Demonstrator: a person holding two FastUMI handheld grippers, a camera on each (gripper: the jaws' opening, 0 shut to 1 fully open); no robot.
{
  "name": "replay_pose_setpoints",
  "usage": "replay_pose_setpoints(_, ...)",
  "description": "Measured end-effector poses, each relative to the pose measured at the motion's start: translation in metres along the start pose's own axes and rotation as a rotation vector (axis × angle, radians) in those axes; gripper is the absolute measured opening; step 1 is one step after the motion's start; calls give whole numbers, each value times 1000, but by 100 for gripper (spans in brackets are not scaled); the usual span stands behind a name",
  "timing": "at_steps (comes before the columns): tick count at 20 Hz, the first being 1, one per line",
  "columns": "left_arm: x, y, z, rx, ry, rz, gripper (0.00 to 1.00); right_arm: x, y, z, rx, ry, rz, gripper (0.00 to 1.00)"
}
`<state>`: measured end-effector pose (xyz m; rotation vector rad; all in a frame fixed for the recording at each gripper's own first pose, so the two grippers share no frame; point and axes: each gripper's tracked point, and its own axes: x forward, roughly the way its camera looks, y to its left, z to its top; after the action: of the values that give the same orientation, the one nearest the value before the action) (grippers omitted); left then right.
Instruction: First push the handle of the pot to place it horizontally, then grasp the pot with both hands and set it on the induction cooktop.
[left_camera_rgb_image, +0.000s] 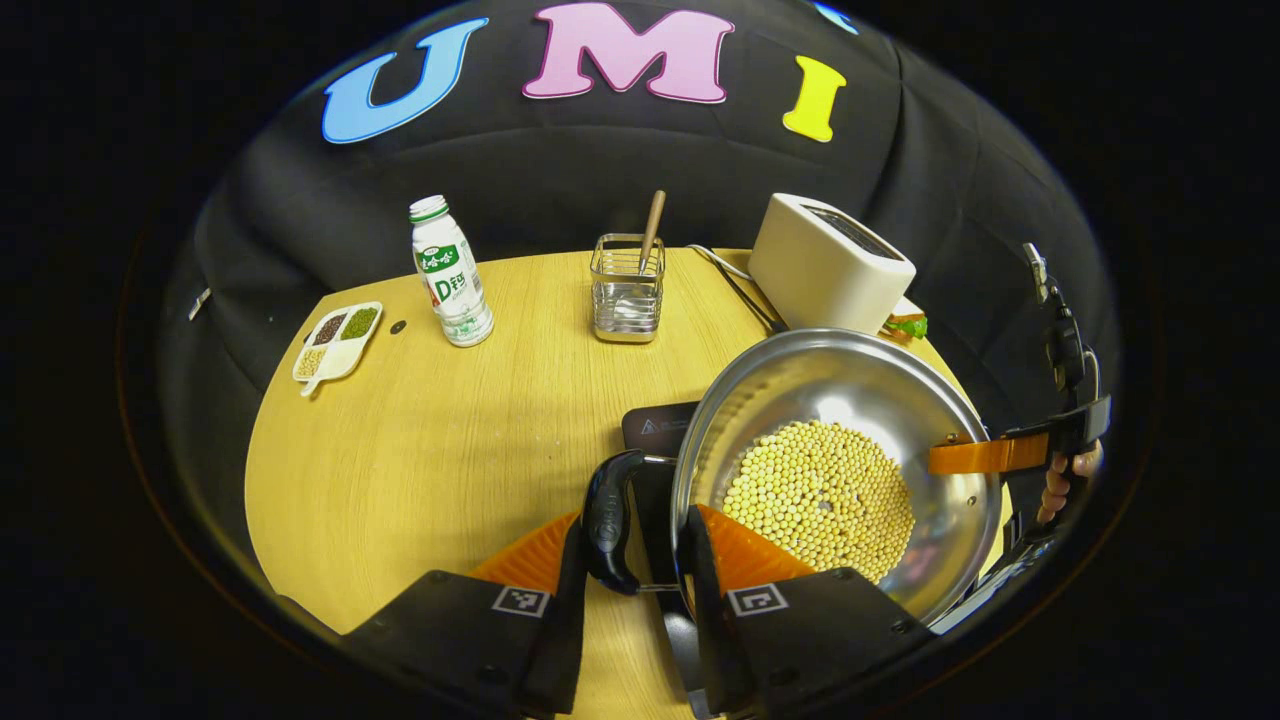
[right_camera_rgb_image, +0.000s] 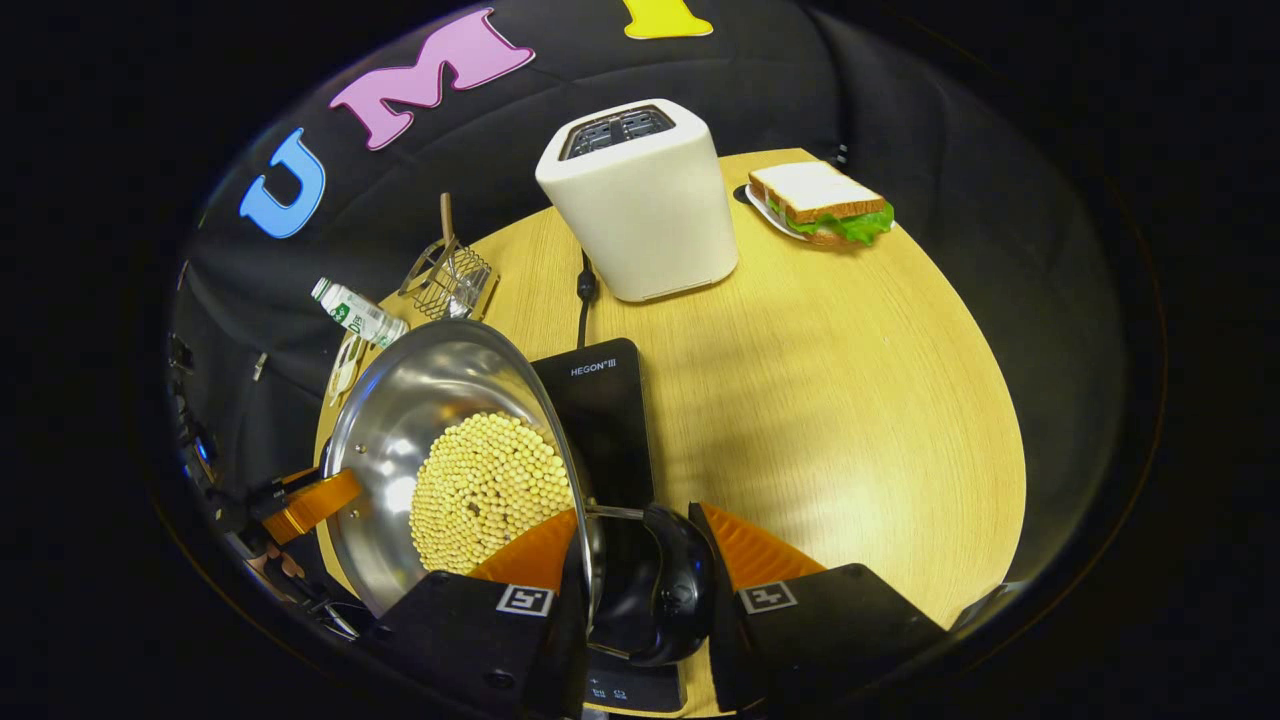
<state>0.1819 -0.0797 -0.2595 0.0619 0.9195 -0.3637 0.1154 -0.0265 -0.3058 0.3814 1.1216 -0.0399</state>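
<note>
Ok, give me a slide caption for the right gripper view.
Right gripper clamps the pot handle, holding the bean-filled pot above the induction cooktop beside the toaster.

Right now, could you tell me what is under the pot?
The black cooktop lies beneath the pot, on the table. The pot covers part of it; whether they touch cannot be told.

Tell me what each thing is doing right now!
pot: held up by both handles, full of beans
left tongs: shut on pot
right tongs: shut on pot
induction cooktop: bare, under the pot
toaster: slots empty
bottle: upright, capped
sandwich: on its plate
</note>
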Motion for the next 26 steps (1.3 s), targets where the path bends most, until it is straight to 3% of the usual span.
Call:
replay_pose_setpoints(18,2,-2,0,-12,-27,-1,50,0,2,4,-3,-3,8,52)
replay_pose_setpoints(21,2,-1,0,-1,-25,5,55,0,3,4,-13,-6,15,54)
replay_pose_setpoints(25,-4,-5,10,17,-74,7,63,-14,17,11,-52,-41,39,69)
replay_pose_setpoints(26,-9,-7,15,16,-98,8,75,-19,21,13,-47,-50,45,88)
